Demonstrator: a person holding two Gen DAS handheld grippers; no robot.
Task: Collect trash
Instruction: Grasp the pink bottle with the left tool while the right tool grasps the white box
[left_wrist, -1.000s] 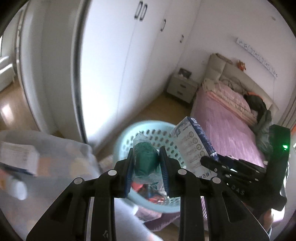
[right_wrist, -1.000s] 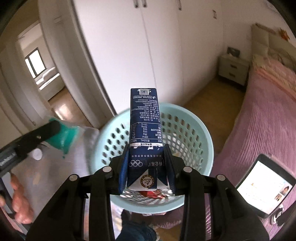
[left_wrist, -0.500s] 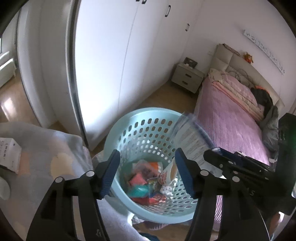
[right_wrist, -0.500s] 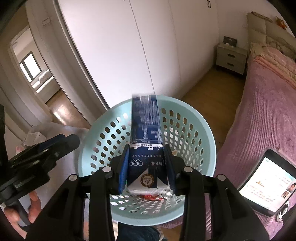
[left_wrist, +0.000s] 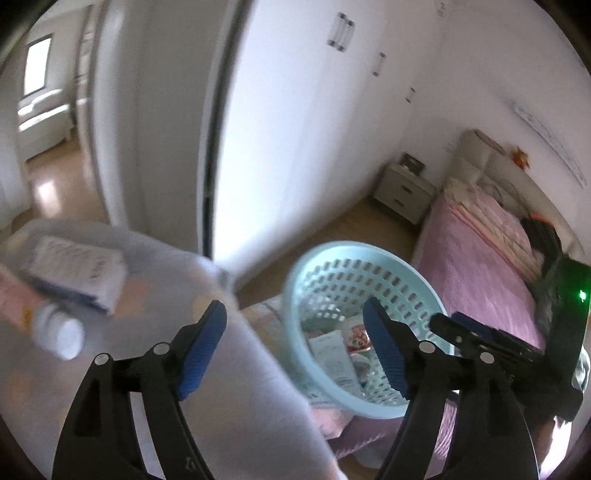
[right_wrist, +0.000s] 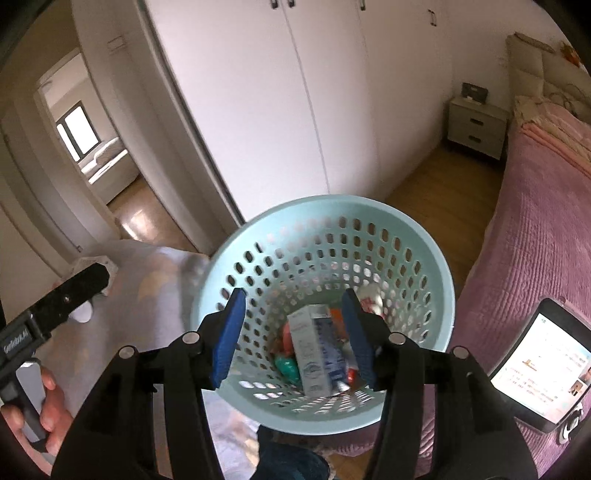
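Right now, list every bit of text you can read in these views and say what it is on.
No text reads clearly.
Blue-and-white carton in the pale blue perforated plastic basket: print blurred.
White paper packet on the pale cloth: lines blurred.
Lit phone screen: too small.
Black left gripper handle: white lettering unreadable.

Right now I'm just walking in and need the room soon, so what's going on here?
A person with a handheld gripper in each hand is collecting trash into the light blue basket. The right gripper hangs over it, jaws open and empty; a carton lies inside among wrappers. The left gripper, also open and empty, points toward the table, where a white bottle and box lie.
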